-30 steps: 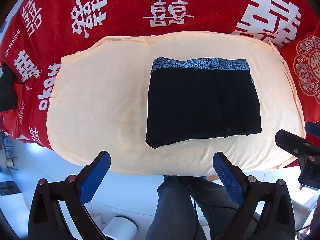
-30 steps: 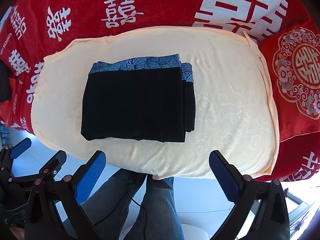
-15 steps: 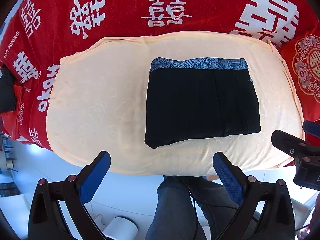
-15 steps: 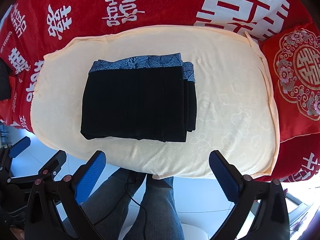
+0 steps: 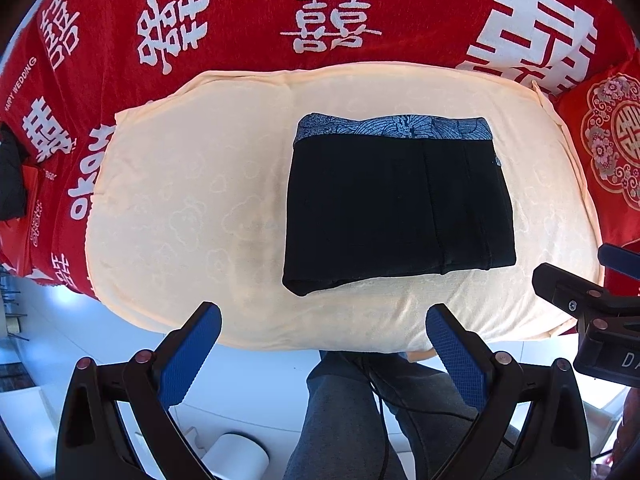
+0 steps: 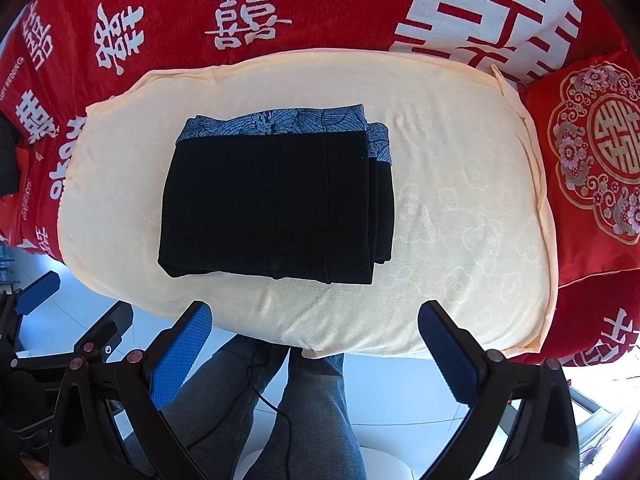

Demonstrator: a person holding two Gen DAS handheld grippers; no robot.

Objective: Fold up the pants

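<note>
1. Pants: the folded black fabric pants with a blue patterned waistband (image 5: pixel 400 204) (image 6: pixel 276 204) lie as a flat rectangular stack on the pale yellow embossed towel (image 5: pixel 192 208) (image 6: pixel 460 220), waistband on the far edge, nothing touching them.
2. Nearest to the cameras and well short of the pants, the left tongs (image 5: pixel 324 356) hang spread wide with nothing between their blue ribbed pads, just off the towel's near edge.
3. The right tongs (image 6: pixel 316 356) are likewise wide apart and empty, on the near side of the pants; in the left view their black body shows right of the pants.
4. Below both tongs, on the near side of the pants, are the person's grey-trousered legs (image 5: pixel 344 412) (image 6: pixel 308 408) above a white floor.
5. In the right view, the stacked layers step out along the right-hand edge of the pants.
6. Beyond and around the pants, the towel rests on a red blanket with white characters (image 5: pixel 240 32) (image 6: pixel 320 8).
7. Far right of the pants sits a red cushion with a floral round emblem (image 5: pixel 612 136) (image 6: pixel 592 152).
</note>
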